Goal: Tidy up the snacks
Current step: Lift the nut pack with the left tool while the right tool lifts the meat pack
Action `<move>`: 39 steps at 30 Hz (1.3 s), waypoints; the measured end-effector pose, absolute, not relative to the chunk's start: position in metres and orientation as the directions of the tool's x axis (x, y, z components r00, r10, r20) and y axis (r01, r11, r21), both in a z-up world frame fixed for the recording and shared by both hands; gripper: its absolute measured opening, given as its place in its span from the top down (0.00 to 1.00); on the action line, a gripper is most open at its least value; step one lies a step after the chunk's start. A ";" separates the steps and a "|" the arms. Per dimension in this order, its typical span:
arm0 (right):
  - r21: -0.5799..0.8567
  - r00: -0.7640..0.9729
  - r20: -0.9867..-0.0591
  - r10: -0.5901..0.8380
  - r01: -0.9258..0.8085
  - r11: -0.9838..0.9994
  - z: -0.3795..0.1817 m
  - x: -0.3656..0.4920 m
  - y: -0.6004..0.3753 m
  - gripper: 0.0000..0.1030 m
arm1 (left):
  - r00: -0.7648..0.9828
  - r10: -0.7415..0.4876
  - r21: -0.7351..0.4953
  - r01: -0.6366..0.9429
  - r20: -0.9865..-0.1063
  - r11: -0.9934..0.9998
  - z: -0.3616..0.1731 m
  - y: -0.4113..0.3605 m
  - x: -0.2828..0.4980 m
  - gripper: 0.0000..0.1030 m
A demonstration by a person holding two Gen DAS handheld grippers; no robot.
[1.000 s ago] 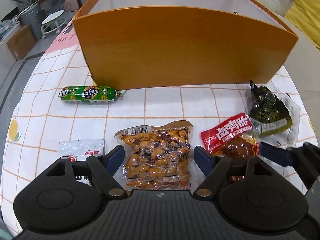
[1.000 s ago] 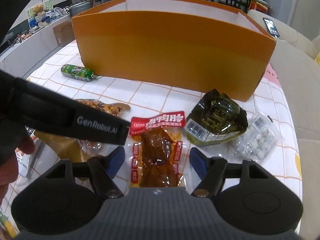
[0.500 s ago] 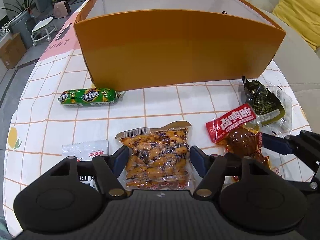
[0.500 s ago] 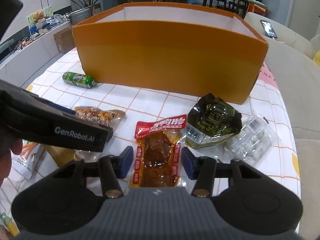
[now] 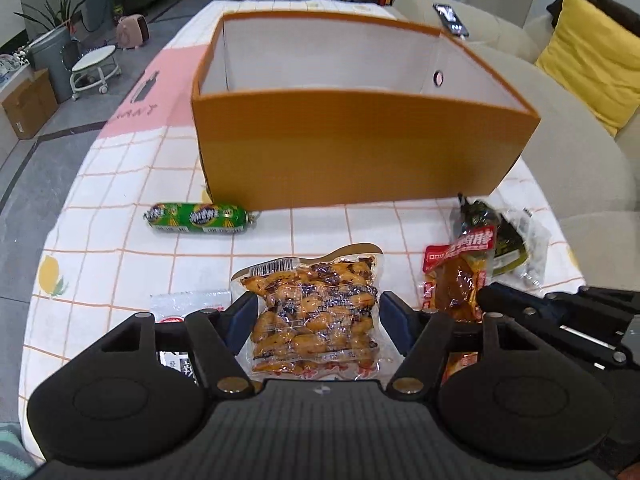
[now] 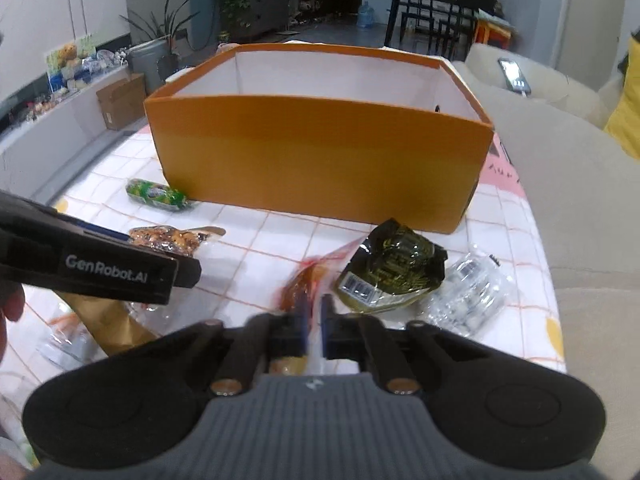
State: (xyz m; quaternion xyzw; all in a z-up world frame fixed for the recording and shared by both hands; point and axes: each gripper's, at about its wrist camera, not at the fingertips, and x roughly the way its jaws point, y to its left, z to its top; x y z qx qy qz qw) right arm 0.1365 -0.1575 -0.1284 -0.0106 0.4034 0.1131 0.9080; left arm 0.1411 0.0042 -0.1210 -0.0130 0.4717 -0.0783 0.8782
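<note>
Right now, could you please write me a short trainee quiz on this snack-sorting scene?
1. True or false: the orange box already holds snacks.
2. Which pack is the right gripper shut on?
A. the red-labelled meat pack
B. the green sausage
C. the dark green pack
3. Fill in: the left gripper's jaws stand open on either side of the ____ pack.

Key
1. False: only its bare white inner walls show.
2. A
3. Peanut
</note>
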 end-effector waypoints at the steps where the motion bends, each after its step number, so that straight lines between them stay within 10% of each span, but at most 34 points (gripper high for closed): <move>1: 0.079 0.645 -0.738 0.198 -0.208 0.975 -0.127 0.136 -0.159 1.00 | 0.546 -0.150 -0.096 0.126 -0.824 0.987 -0.120 0.004 0.140 0.26; 32: 0.270 0.560 -0.776 0.291 -0.123 0.955 -0.162 0.145 -0.179 1.00 | 0.410 -0.189 -0.104 0.220 -0.892 0.970 -0.161 -0.023 0.128 0.26; 39: 0.340 0.575 -0.741 0.348 -0.126 0.932 -0.165 0.153 -0.183 0.68 | 0.410 -0.181 -0.090 0.232 -0.894 0.969 -0.161 -0.025 0.127 0.26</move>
